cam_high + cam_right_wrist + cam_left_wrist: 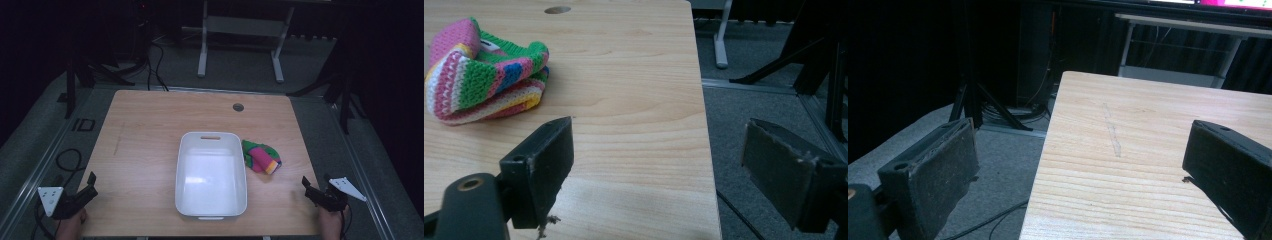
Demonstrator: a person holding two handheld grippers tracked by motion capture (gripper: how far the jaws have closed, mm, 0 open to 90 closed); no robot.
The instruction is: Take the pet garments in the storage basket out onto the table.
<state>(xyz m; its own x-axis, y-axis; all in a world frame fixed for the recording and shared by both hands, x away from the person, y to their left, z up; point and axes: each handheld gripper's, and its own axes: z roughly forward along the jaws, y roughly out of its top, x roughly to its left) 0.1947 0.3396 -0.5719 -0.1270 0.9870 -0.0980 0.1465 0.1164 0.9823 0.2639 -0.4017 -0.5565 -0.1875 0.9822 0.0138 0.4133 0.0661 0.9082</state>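
Observation:
A white plastic bin (210, 134) sits empty in the middle of the wooden table (145, 145). A knitted piece in pink, green, yellow and blue stripes (261, 157) lies folded on the table, touching the bin's right side. In the right gripper view the knitted piece (484, 75) lies ahead and to the left. My left gripper (92, 185) is held open at the table's near left corner, its jaws astride the table's left edge (1083, 145). My right gripper (306, 186) stands open at the near right corner, also astride the edge (661, 142). Neither holds anything.
A round cable hole (238, 107) marks the table's far right part. Grey carpet with cables (70, 160) and black stand legs (345, 100) surrounds the table. A white frame (240, 30) stands behind it.

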